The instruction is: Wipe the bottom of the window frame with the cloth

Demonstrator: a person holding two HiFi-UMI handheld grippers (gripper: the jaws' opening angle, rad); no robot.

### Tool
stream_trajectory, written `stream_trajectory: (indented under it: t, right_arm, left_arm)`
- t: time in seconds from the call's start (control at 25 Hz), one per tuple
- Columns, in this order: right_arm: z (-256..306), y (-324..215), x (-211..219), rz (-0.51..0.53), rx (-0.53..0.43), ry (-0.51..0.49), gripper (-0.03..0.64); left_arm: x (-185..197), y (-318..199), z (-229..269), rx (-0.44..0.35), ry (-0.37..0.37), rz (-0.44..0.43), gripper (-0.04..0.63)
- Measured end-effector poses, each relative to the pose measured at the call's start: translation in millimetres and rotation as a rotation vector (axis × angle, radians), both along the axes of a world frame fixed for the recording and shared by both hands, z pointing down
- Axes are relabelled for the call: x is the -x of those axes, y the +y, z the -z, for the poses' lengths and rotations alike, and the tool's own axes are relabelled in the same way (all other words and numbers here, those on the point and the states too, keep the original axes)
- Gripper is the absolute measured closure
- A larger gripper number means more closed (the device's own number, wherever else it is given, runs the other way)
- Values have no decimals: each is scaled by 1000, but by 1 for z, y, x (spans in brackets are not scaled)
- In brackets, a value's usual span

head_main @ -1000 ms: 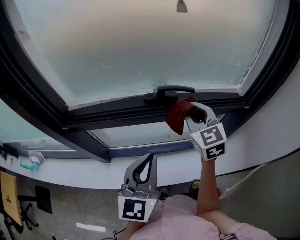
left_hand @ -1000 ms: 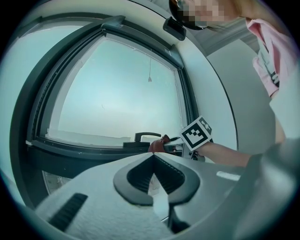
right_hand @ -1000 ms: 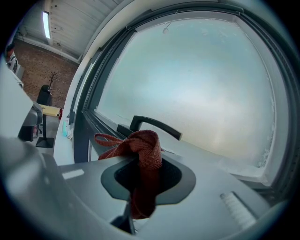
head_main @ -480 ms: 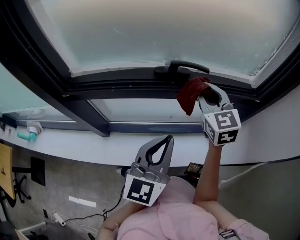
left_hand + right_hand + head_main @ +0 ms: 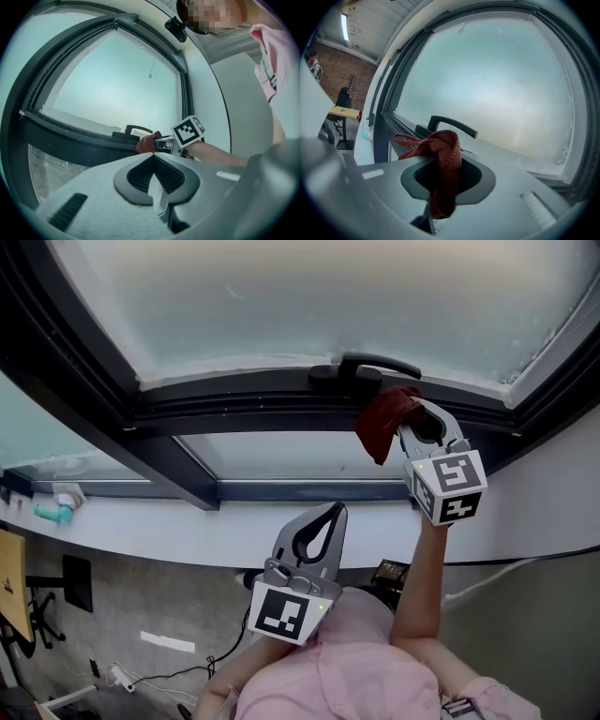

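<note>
The left gripper point(image 5: 334, 512) is hanging low in front of the person's body, well short of the window. Its jaws are pressing together tip to tip with nothing between them, as the left gripper view point(image 5: 153, 157) is showing plainly. It is taking no part in the wiping.

Ahead of those jaws and above them, the dark bottom rail of the window frame point(image 5: 234, 401) is running across the whole head view under the frosted pane point(image 5: 309, 296).

To the right, the right gripper point(image 5: 409, 420) is reaching up to that rail. Its jaws are clamping a dark red cloth point(image 5: 379, 425). In the right gripper view the cloth point(image 5: 443, 157) is bunching over the jaw tips and trailing down between them. Just beyond the jaws, the black window handle point(image 5: 451, 125) is sitting on the rail. The cloth is lying against or just short of the frame right below it; I cannot tell which.

Judging from this, the wiping is barely under way. The cloth is gripped and brought to the rail near its right end, but no stretch of the rail is looking any cleaner than the rest. The long run of rail to the left of the right jaws appears left to do, along with the short piece to their right, toward the corner.
</note>
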State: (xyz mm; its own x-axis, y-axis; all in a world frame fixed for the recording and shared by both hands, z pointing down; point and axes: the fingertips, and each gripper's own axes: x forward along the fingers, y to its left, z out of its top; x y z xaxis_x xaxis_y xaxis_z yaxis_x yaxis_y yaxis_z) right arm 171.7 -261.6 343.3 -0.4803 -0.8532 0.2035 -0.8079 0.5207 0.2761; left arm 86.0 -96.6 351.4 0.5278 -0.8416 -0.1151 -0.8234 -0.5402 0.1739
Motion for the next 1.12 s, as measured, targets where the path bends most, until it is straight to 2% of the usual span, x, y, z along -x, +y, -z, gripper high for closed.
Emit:
stream_trajectory:
  t: [0.24,1.12]
  right_arm:
    - [-1,-1,-10,-12,1,1,551]
    - [0,-6,-47,-61,15,-27,551]
  left_arm:
    - [-4,1,1,-4,12,2,601]
    - [-21,-6,-1,-5,-22,-29,601]
